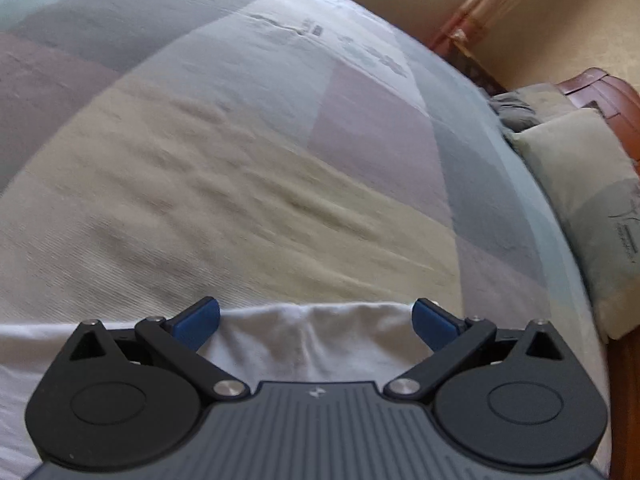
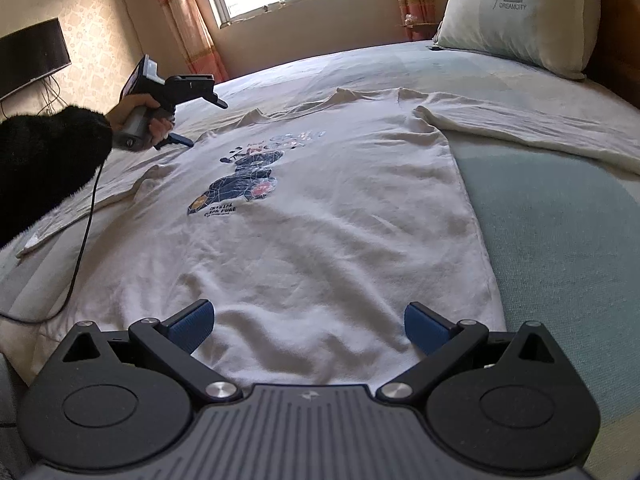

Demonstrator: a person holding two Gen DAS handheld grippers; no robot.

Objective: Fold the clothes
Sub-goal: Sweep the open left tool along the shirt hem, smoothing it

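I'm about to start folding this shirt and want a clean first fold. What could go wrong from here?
1. The white shirt is still wrinkled near the hem, so a fold may trap creases.
2. The right sleeve lies stretched far out, and may drag or bunch up.
3. The cable from the left gripper lies across the left sleeve and could snag it.
4. Both grippers are open; the right gripper might pinch the bedsheet along with the shirt.

A bed [image 2: 540, 208] carries a flat white T-shirt [image 2: 320, 220] and a pillow [image 2: 520, 16]
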